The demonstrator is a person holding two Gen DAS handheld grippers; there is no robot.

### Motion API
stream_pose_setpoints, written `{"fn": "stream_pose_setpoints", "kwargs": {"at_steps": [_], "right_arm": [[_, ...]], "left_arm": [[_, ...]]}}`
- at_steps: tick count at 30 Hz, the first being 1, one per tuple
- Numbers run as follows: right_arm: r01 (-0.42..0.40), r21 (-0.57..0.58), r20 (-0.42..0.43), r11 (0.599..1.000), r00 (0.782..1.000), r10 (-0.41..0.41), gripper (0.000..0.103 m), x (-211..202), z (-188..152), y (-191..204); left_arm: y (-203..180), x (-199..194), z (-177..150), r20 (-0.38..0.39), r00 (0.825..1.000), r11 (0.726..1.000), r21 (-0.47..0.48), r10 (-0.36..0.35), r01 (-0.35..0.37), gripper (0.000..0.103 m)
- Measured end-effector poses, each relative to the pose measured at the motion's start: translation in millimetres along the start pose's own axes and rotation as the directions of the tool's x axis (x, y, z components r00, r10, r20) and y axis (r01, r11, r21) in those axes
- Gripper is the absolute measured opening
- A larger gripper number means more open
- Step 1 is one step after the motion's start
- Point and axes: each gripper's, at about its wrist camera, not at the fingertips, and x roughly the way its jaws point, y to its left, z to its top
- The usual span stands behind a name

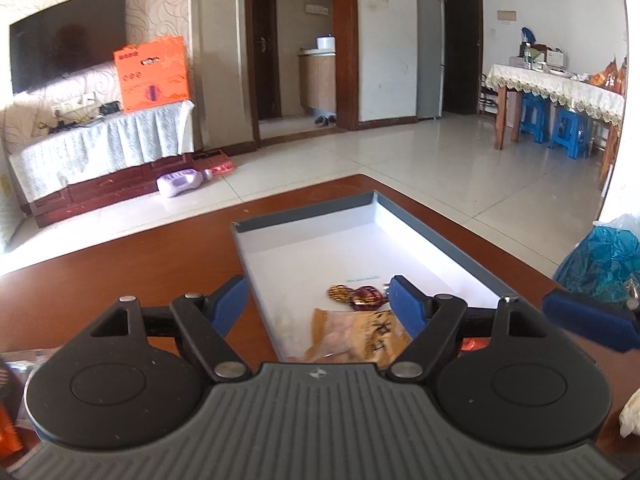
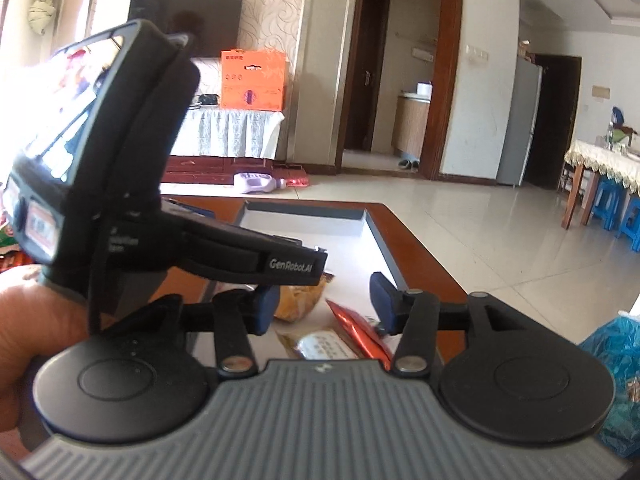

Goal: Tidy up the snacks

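Note:
A shallow grey tray [image 1: 440,232] with a white floor lies on the brown table [image 1: 120,272]. At its near end rest a gold sweet [image 1: 339,292], a dark red sweet [image 1: 366,296] and a tan snack packet [image 1: 360,336]. My left gripper [image 1: 318,304] hovers open over that end, with nothing between its blue fingers [image 1: 404,304]. In the right wrist view my right gripper [image 2: 324,304] is open above an orange-red foil packet [image 2: 356,328], a clear packet [image 2: 320,344] and the tan packet [image 2: 300,300]; its pads touch none. The tray's rim [image 2: 376,232] runs ahead. A hand [image 2: 24,320] holds the left gripper's body.
A blue plastic bag [image 1: 600,260] sits on the table right of the tray [image 2: 616,344]. More snack wrappers lie at the left edge [image 1: 8,380]. The table's far edge drops to a tiled floor just beyond the tray.

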Motion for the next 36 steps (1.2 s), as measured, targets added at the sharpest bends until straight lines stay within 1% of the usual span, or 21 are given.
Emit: {"fn": "stream_pose_setpoints", "kwargs": {"at_steps": [5, 9, 12, 14, 16, 19, 22, 24, 27, 31, 32, 34, 36], "right_arm": [[-0.043, -0.012, 0.027, 0.999, 0.999, 0.043, 0.057, -8, 4, 11], [-0.064, -0.044, 0.032, 0.997, 0.997, 0.065, 0.058, -10, 7, 23], [-0.053, -0.030, 0.010, 0.998, 0.999, 0.053, 0.058, -7, 9, 24], [-0.027, -0.016, -0.010, 0.999, 1.000, 0.027, 0.058, -5, 9, 24], [-0.015, 0.016, -0.009, 1.000, 1.000, 0.015, 0.058, -5, 11, 20], [-0.018, 0.055, 0.024, 0.998, 1.000, 0.017, 0.058, -11, 11, 21], [-0.056, 0.065, 0.050, 0.996, 0.997, 0.053, 0.058, -13, 10, 30], [-0.084, 0.053, 0.058, 0.995, 0.995, 0.081, 0.058, -14, 12, 39], [-0.124, 0.036, 0.061, 0.992, 0.991, 0.121, 0.058, -14, 17, 54], [-0.165, 0.015, 0.059, 0.986, 0.985, 0.164, 0.059, -16, 21, 75], [-0.175, 0.010, 0.056, 0.985, 0.983, 0.174, 0.059, -16, 21, 79], [-0.190, 0.001, 0.046, 0.982, 0.981, 0.189, 0.062, -13, 23, 88], [-0.200, -0.010, 0.028, 0.980, 0.979, 0.201, 0.063, -13, 21, 98]], "left_arm": [[22, -26, -2, 0.014, 0.999, 0.999, -0.034, 0.029, -0.029, 0.081], [41, -43, -6, 0.024, 0.998, 0.997, -0.033, 0.065, -0.065, 0.082], [57, -52, -10, 0.025, 0.995, 0.994, -0.054, 0.095, -0.093, 0.082], [70, -58, -12, 0.011, 0.995, 0.991, -0.089, 0.104, -0.103, 0.082], [80, -67, -14, 0.008, 0.992, 0.985, -0.118, 0.124, -0.122, 0.082], [91, -83, -19, 0.017, 0.984, 0.977, -0.124, 0.177, -0.174, 0.082], [103, -99, -30, 0.023, 0.972, 0.965, -0.128, 0.233, -0.228, 0.082], [112, -108, -39, 0.004, 0.965, 0.955, -0.141, 0.262, -0.259, 0.082], [129, -118, -52, -0.031, 0.963, 0.946, -0.178, 0.269, -0.270, 0.082], [147, -131, -63, -0.060, 0.951, 0.932, -0.190, 0.303, -0.308, 0.082], [150, -135, -67, -0.066, 0.949, 0.929, -0.194, 0.309, -0.316, 0.083], [154, -138, -72, -0.083, 0.943, 0.922, -0.198, 0.323, -0.333, 0.088], [154, -140, -78, -0.104, 0.933, 0.912, -0.198, 0.344, -0.359, 0.089]]}}
